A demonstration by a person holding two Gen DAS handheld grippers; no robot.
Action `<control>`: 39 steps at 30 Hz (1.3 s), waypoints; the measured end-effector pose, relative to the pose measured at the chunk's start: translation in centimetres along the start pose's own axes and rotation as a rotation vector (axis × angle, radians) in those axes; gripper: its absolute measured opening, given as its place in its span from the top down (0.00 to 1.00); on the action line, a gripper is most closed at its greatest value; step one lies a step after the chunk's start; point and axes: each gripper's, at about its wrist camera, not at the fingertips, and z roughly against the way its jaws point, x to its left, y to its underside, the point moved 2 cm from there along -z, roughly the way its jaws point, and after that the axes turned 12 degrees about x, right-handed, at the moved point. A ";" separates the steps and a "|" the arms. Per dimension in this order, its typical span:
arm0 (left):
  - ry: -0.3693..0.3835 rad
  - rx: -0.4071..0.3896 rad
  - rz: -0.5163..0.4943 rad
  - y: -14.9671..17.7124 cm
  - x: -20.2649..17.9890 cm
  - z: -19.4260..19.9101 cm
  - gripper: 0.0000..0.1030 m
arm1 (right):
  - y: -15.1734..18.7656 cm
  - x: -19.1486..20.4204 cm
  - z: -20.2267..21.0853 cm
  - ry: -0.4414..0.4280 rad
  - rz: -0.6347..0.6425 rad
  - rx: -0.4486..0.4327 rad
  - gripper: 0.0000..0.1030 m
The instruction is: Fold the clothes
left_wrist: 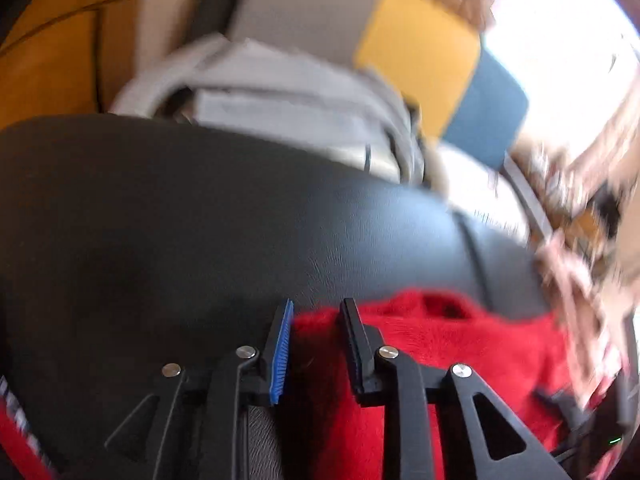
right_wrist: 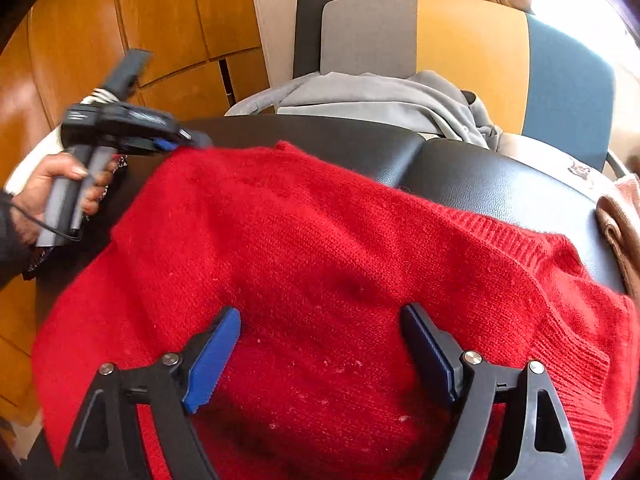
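Red sweater point(right_wrist: 320, 264) lies spread on the black seat point(right_wrist: 480, 176), partly bunched, no finished fold visible. Left gripper point(left_wrist: 316, 344) pinches its far edge between narrowed fingers. Right gripper point(right_wrist: 320, 356) hovers over the middle, fingers spread. Folding remains outstanding.

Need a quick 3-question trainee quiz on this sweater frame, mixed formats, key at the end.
1. True or false: the right claw is shut on the red sweater.
2. Which claw is at the sweater's far left edge? A) left claw B) right claw
3. Fill in: behind the black cushion, a ____ garment lies on the chair with the grey, yellow and blue back.

Key: 1 false, its jaws stand wide apart over the knit; 2 A; 3 grey.
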 end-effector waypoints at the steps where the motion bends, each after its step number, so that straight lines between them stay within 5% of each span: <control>1: 0.041 -0.030 0.014 0.5 0.1 1.5 0.77 | 0.0 0.0 0.0 -0.002 -0.001 -0.001 0.18; 5: 0.084 -0.030 -0.102 3.8 -2.1 3.7 0.76 | 0.0 0.2 -0.1 -0.004 0.005 0.003 0.15; 9: -0.074 0.102 -0.185 8.9 -2.9 -1.2 0.74 | 0.0 0.2 -0.1 -0.001 0.008 0.008 0.14; 13: -0.093 0.048 -0.140 10.7 -1.6 -0.9 0.75 | 0.0 0.3 -0.1 0.003 0.019 0.014 0.13; 16: -0.198 0.044 -0.159 11.0 -2.7 -0.1 0.75 | -0.1 0.5 -0.2 0.012 0.028 0.020 0.12; 20: -0.115 -0.029 -0.118 11.5 -4.8 3.0 0.75 | -0.1 0.3 0.8 -0.011 -0.011 0.039 0.11; 22: -0.119 -0.053 -0.186 12.5 -6.2 3.5 0.71 | 0.2 -0.4 2.2 -0.018 -0.051 0.028 0.11; 27: -0.135 0.037 -0.198 15.0 -6.4 1.4 0.70 | 2.9 -3.5 5.2 -0.040 -0.159 -0.033 0.02; 32: -0.115 -0.029 -0.168 19.1 -4.8 2.0 0.71 | 6.8 -6.9 5.8 -0.099 -0.255 -0.067 0.02; 35: -0.147 -0.045 -0.168 19.4 -5.2 1.8 0.70 | 8.1 -8.0 5.9 -0.110 -0.281 -0.073 0.00; 39: -0.094 -0.023 -0.103 19.2 -5.3 3.0 0.70 | 7.9 -7.5 5.8 -0.073 -0.258 -0.057 0.00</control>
